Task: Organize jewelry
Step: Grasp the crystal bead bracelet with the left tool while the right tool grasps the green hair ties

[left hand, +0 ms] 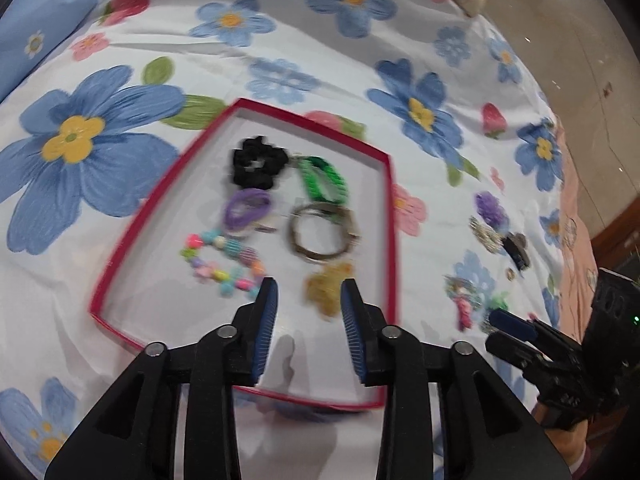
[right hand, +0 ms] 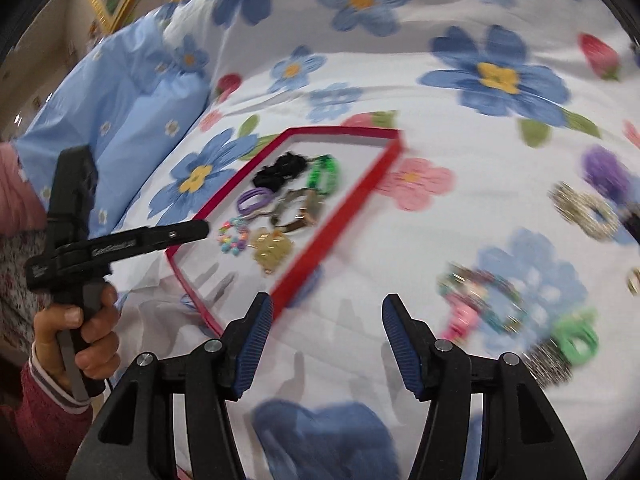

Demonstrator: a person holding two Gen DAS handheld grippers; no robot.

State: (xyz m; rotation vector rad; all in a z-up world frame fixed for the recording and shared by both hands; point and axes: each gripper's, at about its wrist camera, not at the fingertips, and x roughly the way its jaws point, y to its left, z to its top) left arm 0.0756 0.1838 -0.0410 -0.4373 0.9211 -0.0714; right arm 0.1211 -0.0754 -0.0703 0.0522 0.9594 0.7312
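A red-rimmed tray lies on the flowered bedspread. Inside it are a black scrunchie, a green chain piece, a purple hair tie, metal bangles, a bead bracelet and a gold claw clip. My left gripper hovers open over the tray's near end, above the gold clip, holding nothing. My right gripper stands open and empty over bare sheet, just right of the tray rim. Loose pieces lie to its right: a colourful bracelet, a green claw clip and a glitter scrunchie.
A purple scrunchie and a black clip lie farther right on the bed. A blue pillow sits left of the tray. The bed's right edge drops to a tiled floor. A hand in a pink sleeve grips the left gripper's handle.
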